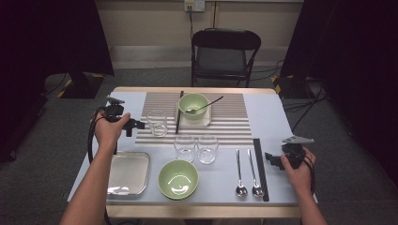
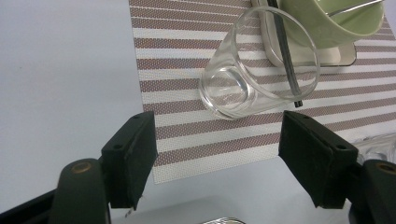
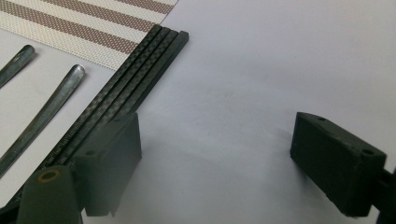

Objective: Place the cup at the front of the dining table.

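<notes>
- The left gripper (image 1: 136, 124) hovers over the left edge of the striped placemat (image 1: 234, 131), its jaws spread wide apart and clamped on nothing.
- Just ahead of those jaws stands a clear glass (image 1: 157, 123) on the left part of the placemat; in the left gripper view the glass (image 2: 254, 70) sits upright on its base with its open mouth up, seen slanted because the camera is tilted.
- The jaws and the glass are apart, with striped mat showing between them.
- Beyond the glass, a black chopstick (image 1: 179, 112) lies with its long axis running away from the person, beside a green bowl (image 1: 193, 106) that rests on a pale square dish with a utensil leaning in it.
- The right gripper (image 1: 271, 159) hangs low at the right side of the table (image 1: 272, 112), jaws also wide apart and holding nothing.
- Its left jaw stands just beside a pair of black chopsticks (image 3: 135, 77); in the high view they (image 1: 260, 168) lie side by side, long axis front to back, tips toward the placemat's corner.
- Left of them lie two metal spoons (image 1: 248, 173), bowls toward the person, handles pointing away.
- Near the front edge are a second green bowl (image 1: 178, 179), two more glasses (image 1: 196, 149) and a metal tray (image 1: 127, 173).
</notes>
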`<act>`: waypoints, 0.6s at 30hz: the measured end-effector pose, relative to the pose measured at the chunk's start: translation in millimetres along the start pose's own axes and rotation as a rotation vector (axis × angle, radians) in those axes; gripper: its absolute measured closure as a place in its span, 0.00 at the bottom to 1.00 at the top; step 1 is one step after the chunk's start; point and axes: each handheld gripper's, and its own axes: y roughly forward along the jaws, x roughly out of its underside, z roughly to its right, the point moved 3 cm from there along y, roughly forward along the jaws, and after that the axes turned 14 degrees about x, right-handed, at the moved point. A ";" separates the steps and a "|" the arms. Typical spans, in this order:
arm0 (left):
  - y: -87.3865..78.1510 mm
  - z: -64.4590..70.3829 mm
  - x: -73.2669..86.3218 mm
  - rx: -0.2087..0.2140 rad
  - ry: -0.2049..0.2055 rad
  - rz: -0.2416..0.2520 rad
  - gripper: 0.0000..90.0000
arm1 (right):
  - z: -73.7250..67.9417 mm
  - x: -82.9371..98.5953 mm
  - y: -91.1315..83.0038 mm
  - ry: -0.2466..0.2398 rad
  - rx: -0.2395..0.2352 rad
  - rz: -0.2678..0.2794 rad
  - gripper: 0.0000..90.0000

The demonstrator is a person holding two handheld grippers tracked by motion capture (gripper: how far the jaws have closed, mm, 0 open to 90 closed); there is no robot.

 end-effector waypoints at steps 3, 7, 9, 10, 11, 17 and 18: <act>-0.7 0.0 1.9 0.007 -0.003 0.007 0.31 | 0.0 0.0 0.0 0.000 0.000 0.000 0.17; -1.4 -2.3 6.7 0.010 -0.015 0.000 0.31 | 0.1 -0.1 0.0 0.001 0.001 -0.001 0.17; -2.1 -3.7 8.5 0.004 -0.015 0.005 0.31 | 0.1 -0.1 0.1 0.001 0.001 -0.001 0.17; -2.7 -4.0 9.6 0.006 -0.016 0.000 0.31 | 0.0 -0.1 0.1 0.001 0.001 -0.001 0.17; -2.8 -4.6 10.5 0.008 -0.011 -0.002 0.31 | 0.0 -0.1 0.0 0.000 0.000 -0.001 0.17; -6.6 -6.7 15.1 0.016 -0.010 -0.005 0.30 | -0.1 -0.1 0.0 0.000 0.001 0.000 0.17; -7.0 -6.8 15.6 0.014 -0.013 -0.002 0.30 | -0.1 -0.1 0.0 0.000 0.002 0.000 0.17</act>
